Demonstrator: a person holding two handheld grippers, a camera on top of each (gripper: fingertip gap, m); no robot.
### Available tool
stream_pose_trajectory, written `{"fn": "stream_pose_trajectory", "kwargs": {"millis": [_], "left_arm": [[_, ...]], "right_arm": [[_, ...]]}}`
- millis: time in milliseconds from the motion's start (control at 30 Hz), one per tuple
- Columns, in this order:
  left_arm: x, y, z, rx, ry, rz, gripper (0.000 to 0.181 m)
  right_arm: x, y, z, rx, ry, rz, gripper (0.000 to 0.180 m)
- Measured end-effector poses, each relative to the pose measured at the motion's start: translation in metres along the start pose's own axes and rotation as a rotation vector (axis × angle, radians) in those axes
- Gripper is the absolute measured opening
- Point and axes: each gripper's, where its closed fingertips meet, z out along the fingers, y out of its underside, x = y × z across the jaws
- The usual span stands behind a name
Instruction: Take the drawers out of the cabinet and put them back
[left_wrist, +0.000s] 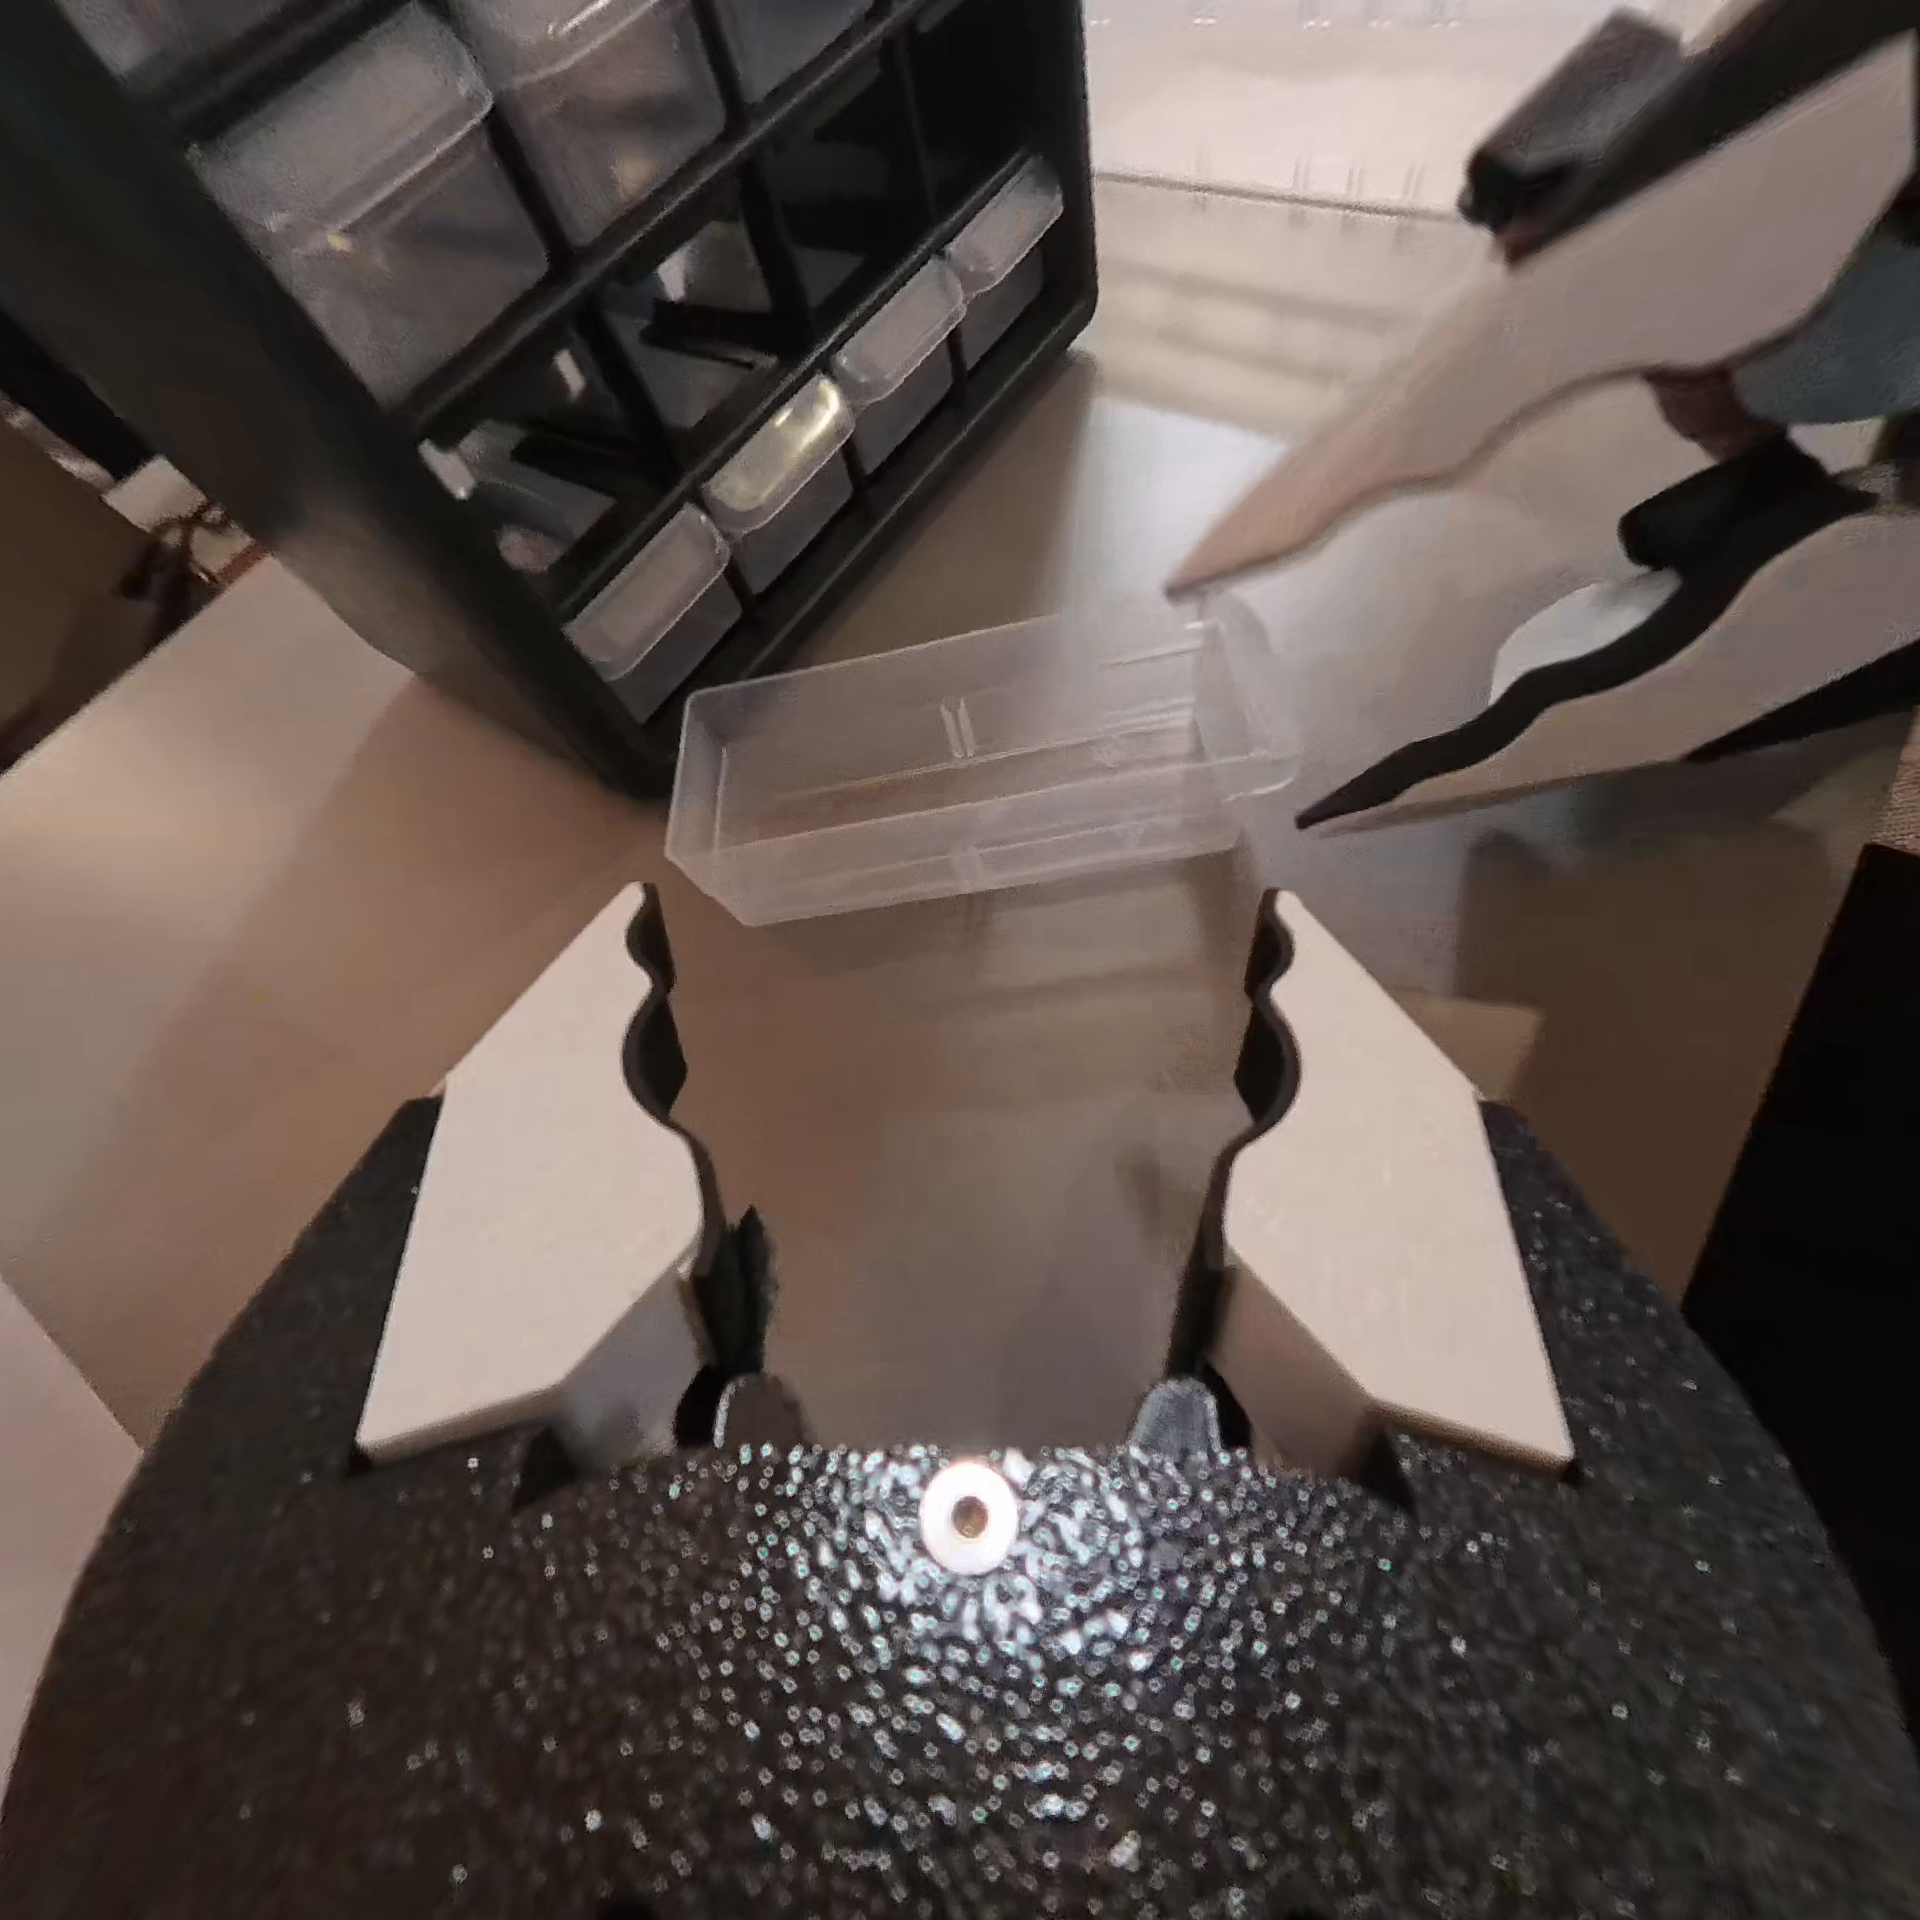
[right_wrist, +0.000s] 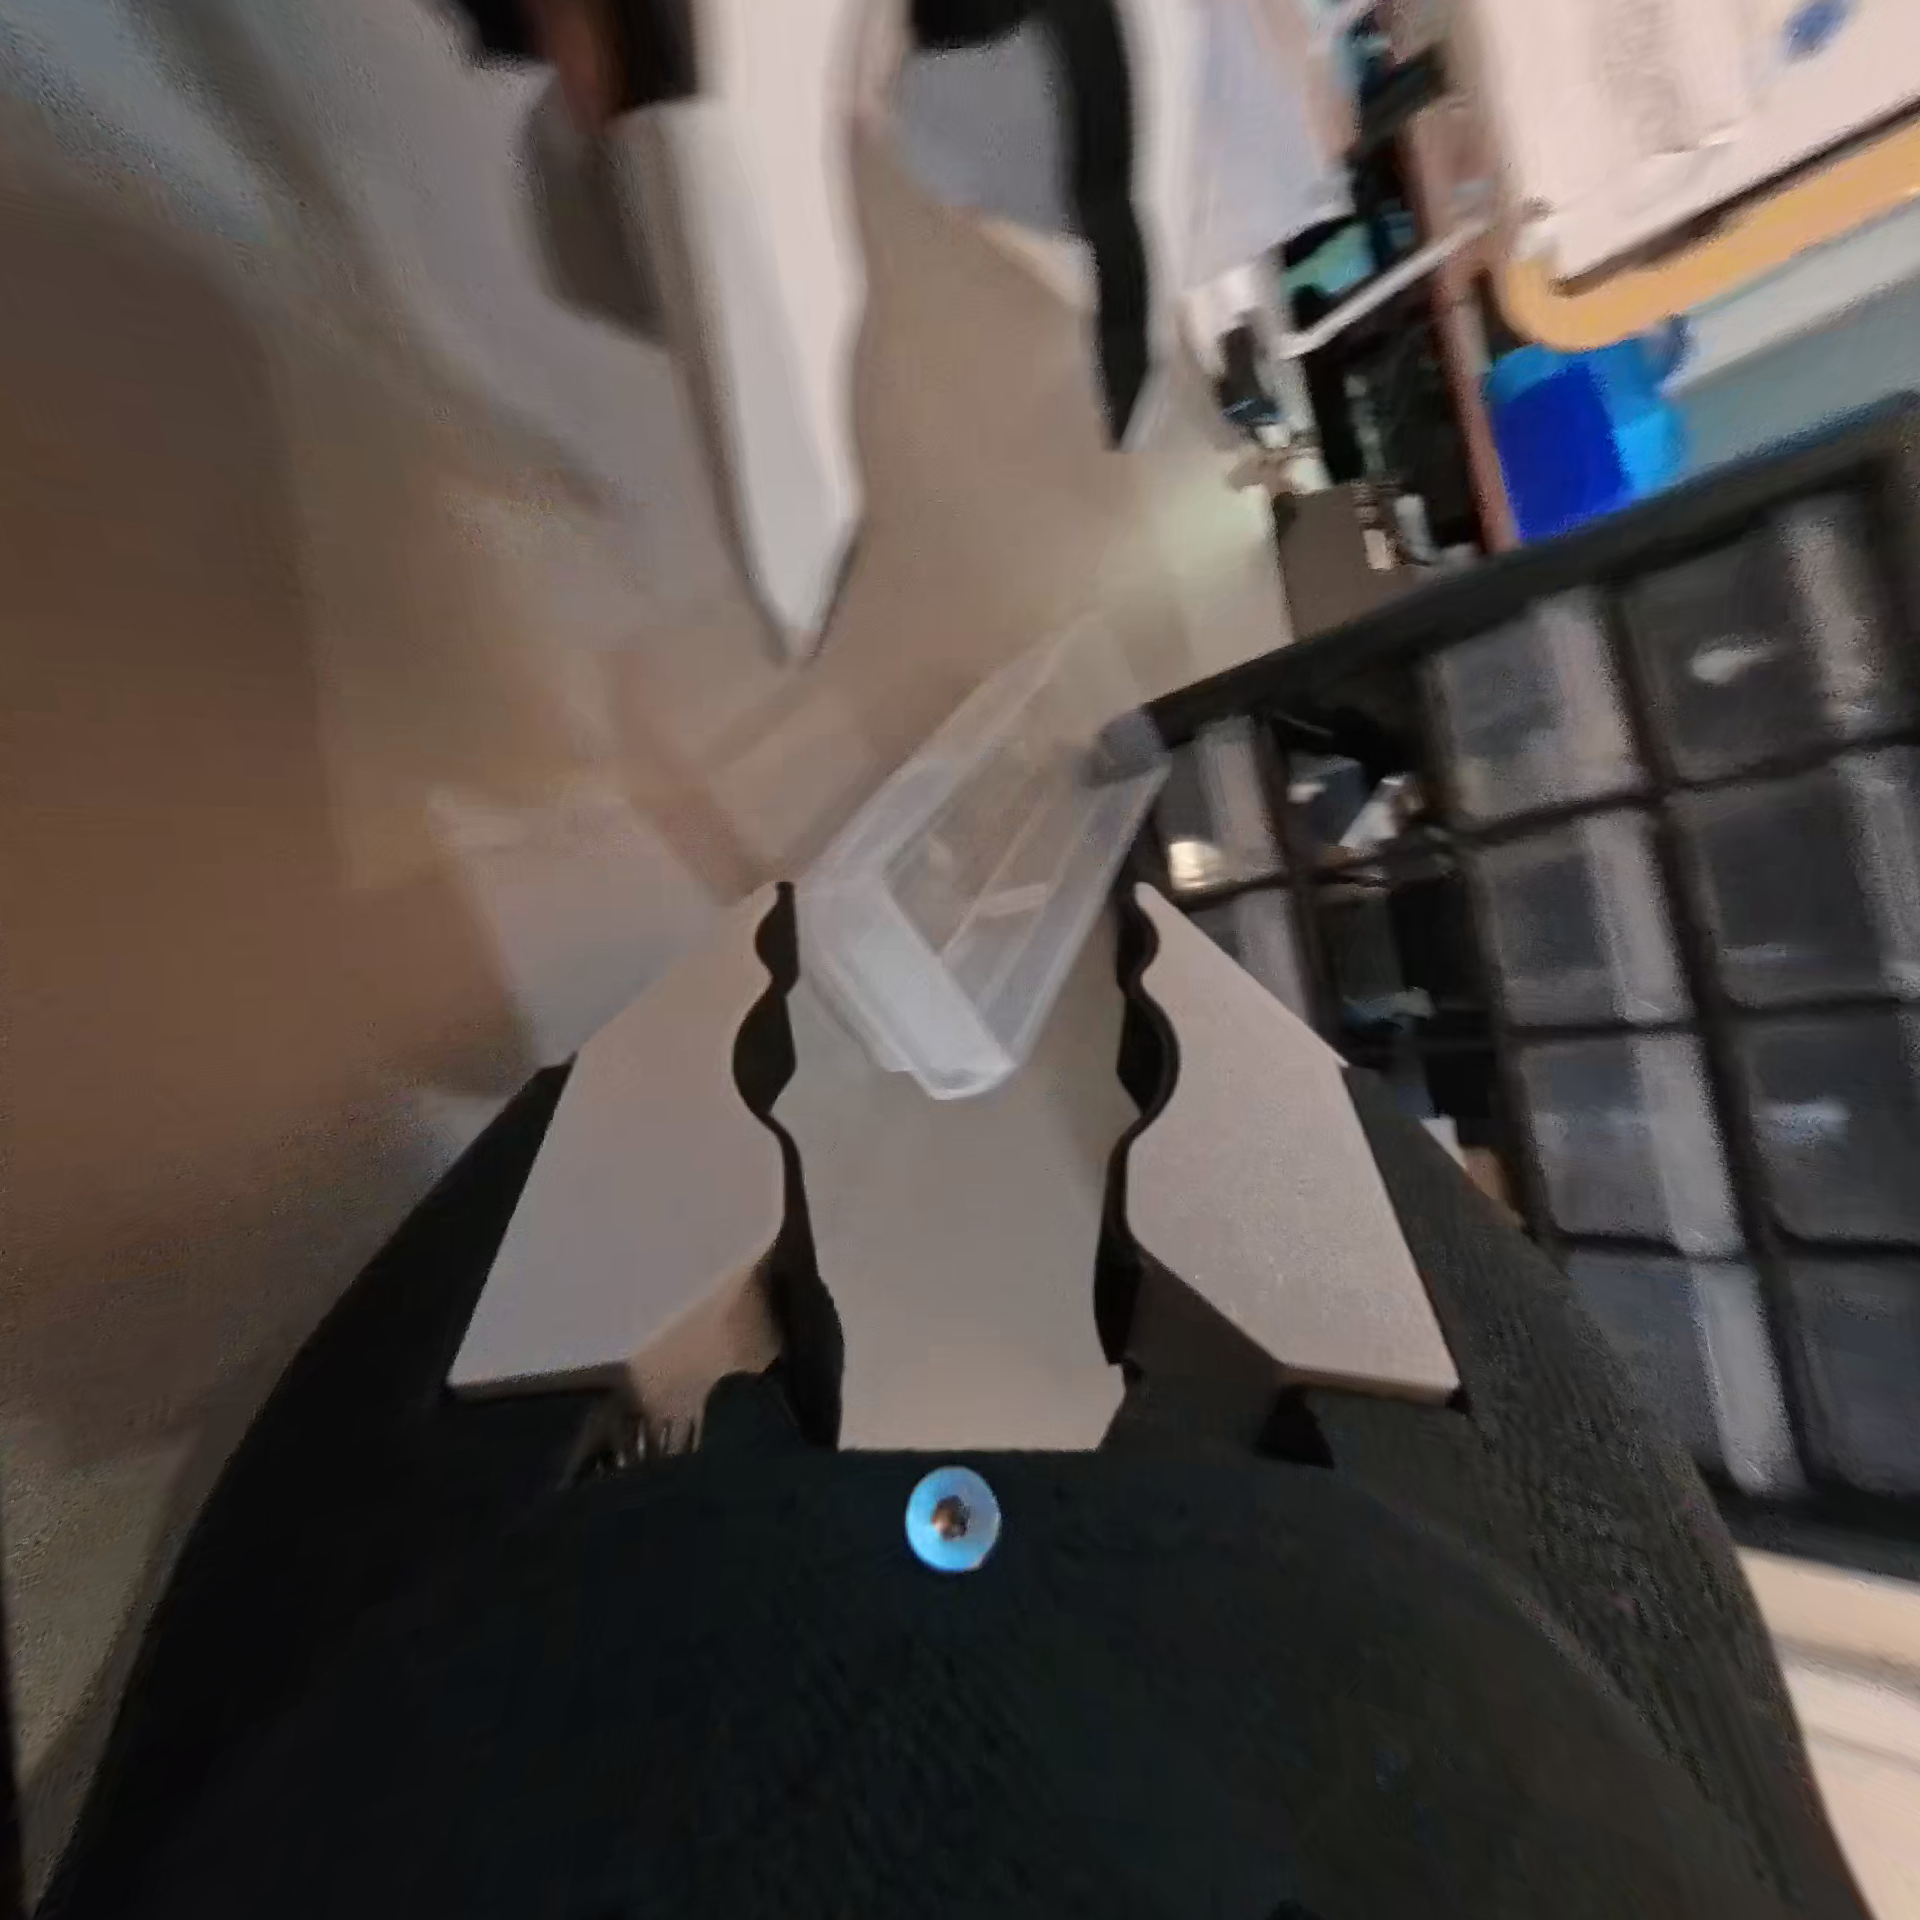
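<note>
A clear plastic drawer (left_wrist: 956, 769) lies out of the cabinet on the table, just ahead of my left gripper (left_wrist: 961, 914), which is open and empty. The black cabinet (left_wrist: 156, 343) stands at the upper left, with several clear drawers in place and a few slots empty. My right gripper (left_wrist: 1236, 707) comes in from the right, open, its fingers either side of the drawer's handle end without clamping it. In the right wrist view the drawer (right_wrist: 966, 935) sits between the tips of the open right gripper (right_wrist: 958, 894). The cabinet (right_wrist: 1662, 935) is to the right, the left gripper (right_wrist: 961, 540) beyond.
The beige table (left_wrist: 260, 831) stretches left of the drawer. A dark object (left_wrist: 1829, 1091) borders the table at the right. A hand and bluish sleeve (left_wrist: 1860, 332) hold the right gripper. Shelving with a blue object (right_wrist: 1569, 436) stands behind the cabinet.
</note>
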Motion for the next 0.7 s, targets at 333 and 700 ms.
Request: {"fn": "stream_pose_trajectory", "kwargs": {"millis": [333,700], "left_arm": [[0.06,-0.03,0.025,-0.022,0.075,0.216,0.089],[0.036,0.01,0.043,-0.291,-0.236,0.774,0.037]], "right_arm": [[0.222,0.026,-0.06,0.199,0.556,0.259,0.062],[0.288,0.084,-0.054,0.446,0.611,0.684,0.041]]}}
